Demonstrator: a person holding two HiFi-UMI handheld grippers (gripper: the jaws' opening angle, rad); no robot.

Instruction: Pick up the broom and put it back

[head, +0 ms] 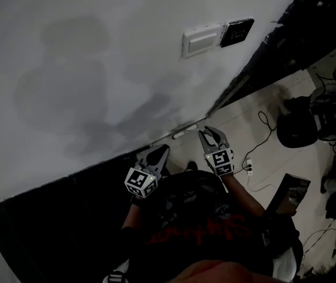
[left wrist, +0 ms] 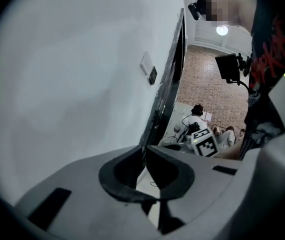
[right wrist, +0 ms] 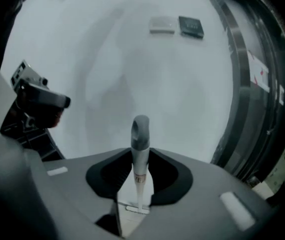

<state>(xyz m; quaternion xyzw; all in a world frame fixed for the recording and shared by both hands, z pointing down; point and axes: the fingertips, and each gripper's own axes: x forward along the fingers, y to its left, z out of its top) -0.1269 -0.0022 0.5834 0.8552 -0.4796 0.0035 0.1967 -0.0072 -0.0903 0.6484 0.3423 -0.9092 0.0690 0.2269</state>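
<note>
The broom's pale handle (right wrist: pixel 139 164) with a grey cap stands upright between the jaws of my right gripper (right wrist: pixel 139 184). The pads close against it on both sides. Its shaft runs down to a small white head (right wrist: pixel 137 208) near the floor. In the head view the right gripper (head: pixel 211 137) points toward the foot of the white wall (head: pixel 97 69), and a pale bar (head: pixel 184 132) lies there. My left gripper (head: pixel 156 156) is beside it to the left, tips together, holding nothing. In its own view the left gripper (left wrist: pixel 143 151) shows only wall and floor past it.
A white switch plate (head: pixel 202 40) and a dark panel (head: pixel 237 32) hang on the wall. A dark door frame (head: pixel 262 58) runs along its right edge. A black bag (head: pixel 297 128), cables (head: pixel 265 131) and gear crowd the tiled floor at the right.
</note>
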